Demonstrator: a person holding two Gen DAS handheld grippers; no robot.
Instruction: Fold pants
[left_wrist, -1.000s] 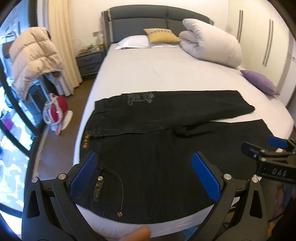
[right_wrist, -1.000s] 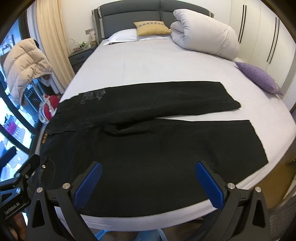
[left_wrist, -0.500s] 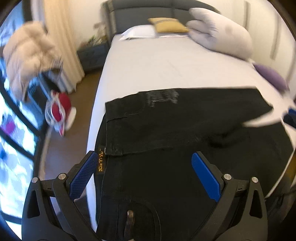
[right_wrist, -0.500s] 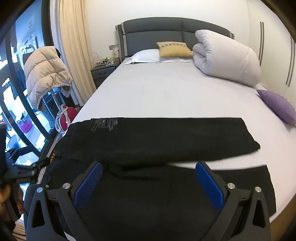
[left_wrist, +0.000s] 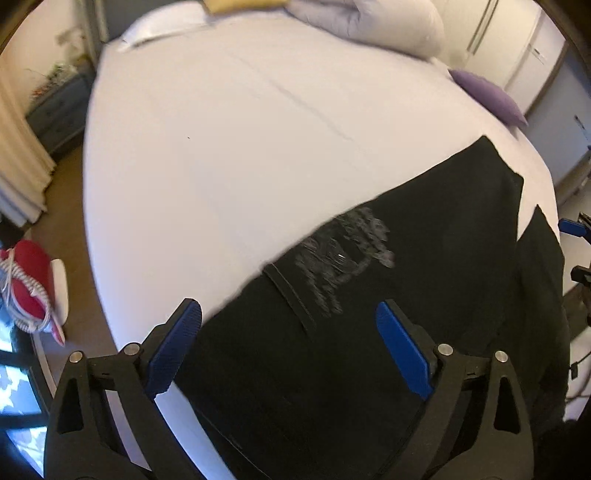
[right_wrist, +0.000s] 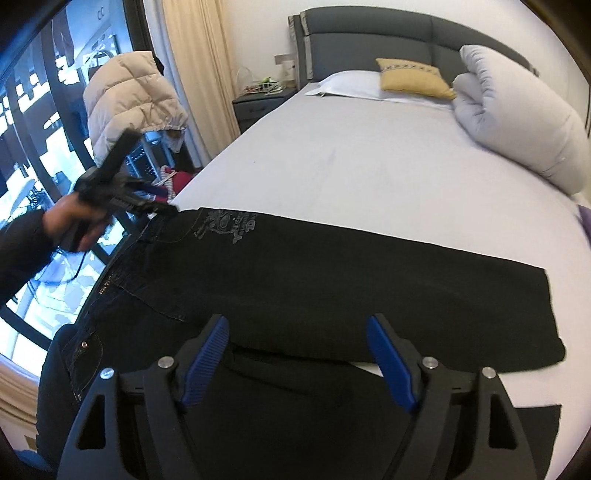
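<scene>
black denim pants (right_wrist: 332, 280) lie flat across the bed (right_wrist: 369, 166), legs apart. step: reaching for the first lengthwise fold. left gripper (left_wrist: 288, 350) spread wide over the far waistband corner; right gripper (right_wrist: 295, 365) spread wide above the crotch. next: close on fabric edges.

Left gripper (left_wrist: 288, 347) hangs over the pants' (right_wrist: 332, 280) waist corner, jaws spread wide; right gripper (right_wrist: 297, 363) hovers above their crotch, likewise agape
</scene>
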